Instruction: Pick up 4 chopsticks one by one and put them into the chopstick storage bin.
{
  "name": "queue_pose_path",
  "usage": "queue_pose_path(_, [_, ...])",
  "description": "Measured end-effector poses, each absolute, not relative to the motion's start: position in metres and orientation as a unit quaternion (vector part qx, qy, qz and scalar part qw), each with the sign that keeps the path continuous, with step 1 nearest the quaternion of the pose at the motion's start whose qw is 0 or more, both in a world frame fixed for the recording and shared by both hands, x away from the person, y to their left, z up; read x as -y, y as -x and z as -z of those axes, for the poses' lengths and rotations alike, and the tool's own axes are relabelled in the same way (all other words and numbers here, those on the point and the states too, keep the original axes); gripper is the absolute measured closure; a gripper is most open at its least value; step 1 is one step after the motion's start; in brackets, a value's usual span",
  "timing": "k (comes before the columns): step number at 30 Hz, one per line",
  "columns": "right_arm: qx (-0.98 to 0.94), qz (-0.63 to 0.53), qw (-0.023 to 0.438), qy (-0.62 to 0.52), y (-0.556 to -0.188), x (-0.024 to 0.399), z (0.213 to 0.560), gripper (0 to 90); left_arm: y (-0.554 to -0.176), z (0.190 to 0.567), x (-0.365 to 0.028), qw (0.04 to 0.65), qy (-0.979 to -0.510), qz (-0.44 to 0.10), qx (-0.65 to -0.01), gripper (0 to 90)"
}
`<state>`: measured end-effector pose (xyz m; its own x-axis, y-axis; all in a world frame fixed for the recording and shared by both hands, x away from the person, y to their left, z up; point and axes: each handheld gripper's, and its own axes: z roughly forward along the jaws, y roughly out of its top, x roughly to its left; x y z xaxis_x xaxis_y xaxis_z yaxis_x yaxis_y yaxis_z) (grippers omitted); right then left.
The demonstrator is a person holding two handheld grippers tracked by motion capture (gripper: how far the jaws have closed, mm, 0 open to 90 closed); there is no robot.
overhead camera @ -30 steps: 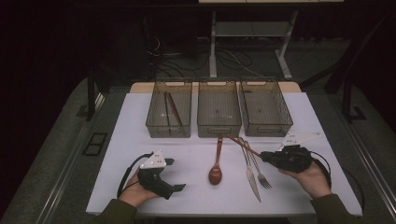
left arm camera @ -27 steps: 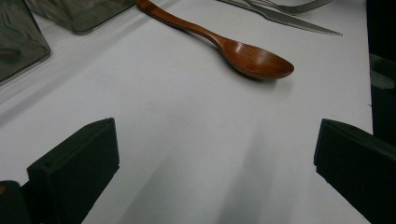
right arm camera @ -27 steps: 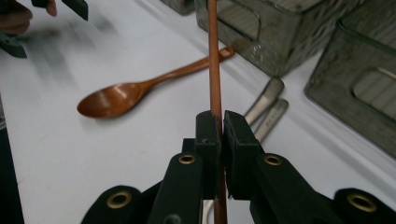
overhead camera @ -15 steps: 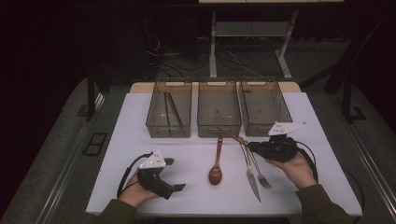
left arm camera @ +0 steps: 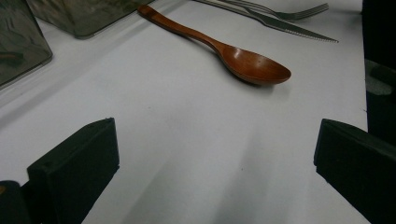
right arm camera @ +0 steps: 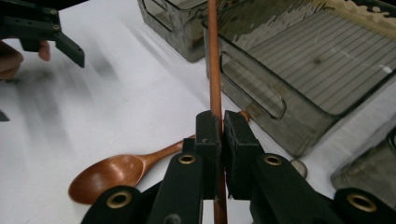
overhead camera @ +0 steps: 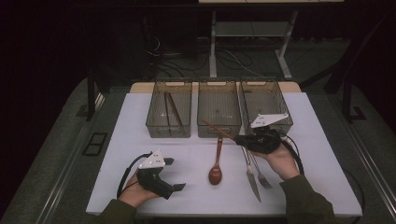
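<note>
Our right claw [overhead camera: 239,138] is clamped tight on a wooden chopstick [overhead camera: 218,130], the two black jaws pressed flat against it from either side; in the right gripper view [right arm camera: 216,133] the stick [right arm camera: 213,56] runs straight up between them and past the near wall of a clear bin. From above, we see the chopstick slanting up and to the left from the claw, lifted off the white table [overhead camera: 322,154], its far tip over the front edge of the middle bin [overhead camera: 219,132].

Our left claw [overhead camera: 174,174] sits near the front edge of the table with its jaws spread wide and nothing between them; in the left gripper view [left arm camera: 215,154] just bare white table lies between the two black pads.

A little farther in, we find a wooden spoon [overhead camera: 216,168] lying on the table between our two hands, bowl toward us. Just to its right lie a knife [overhead camera: 251,175] and a fork [overhead camera: 261,176], side by side, close under the right hand [overhead camera: 278,158].

Beyond these, three clear bins stand in a row. The left bin [overhead camera: 159,128] holds a pair of brown chopsticks [overhead camera: 170,109] lying lengthwise. The right bin [overhead camera: 285,119] stands just behind the right claw.
</note>
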<state>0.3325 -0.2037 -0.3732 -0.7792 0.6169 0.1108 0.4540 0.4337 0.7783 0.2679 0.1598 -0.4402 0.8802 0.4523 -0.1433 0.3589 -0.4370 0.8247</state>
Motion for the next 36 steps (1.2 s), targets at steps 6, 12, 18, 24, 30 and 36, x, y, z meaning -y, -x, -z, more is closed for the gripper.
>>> queue_pose_path(6, [-0.838,-0.433,0.094,-0.318,-0.342,0.193,0.369,85.2,-0.269,0.44,-0.161,0.474,-0.846,-0.05,-0.239,0.0])
queue_pose_path(12, [-0.839,-0.431,0.096,-0.317,-0.352,0.182,0.363,85.2,-0.269,0.44,-0.161,0.474,-0.847,-0.051,-0.237,0.0])
queue_pose_path(18, [-0.842,-0.427,0.101,-0.312,-0.361,0.167,0.353,85.2,-0.269,0.439,-0.161,0.475,-0.847,-0.05,-0.235,0.0])
queue_pose_path(24, [-0.845,-0.421,0.101,-0.313,-0.371,0.151,0.347,85.2,-0.269,0.439,-0.161,0.475,-0.846,-0.049,-0.236,0.0])
queue_pose_path(30, [-0.845,-0.414,0.101,-0.323,-0.384,0.135,0.344,85.2,-0.269,0.439,-0.161,0.475,-0.846,-0.048,-0.236,0.0])
queue_pose_path(36, [-0.841,-0.412,0.101,-0.336,-0.397,0.124,0.342,85.2,-0.268,0.439,-0.16,0.478,-0.844,-0.047,-0.238,0.0])
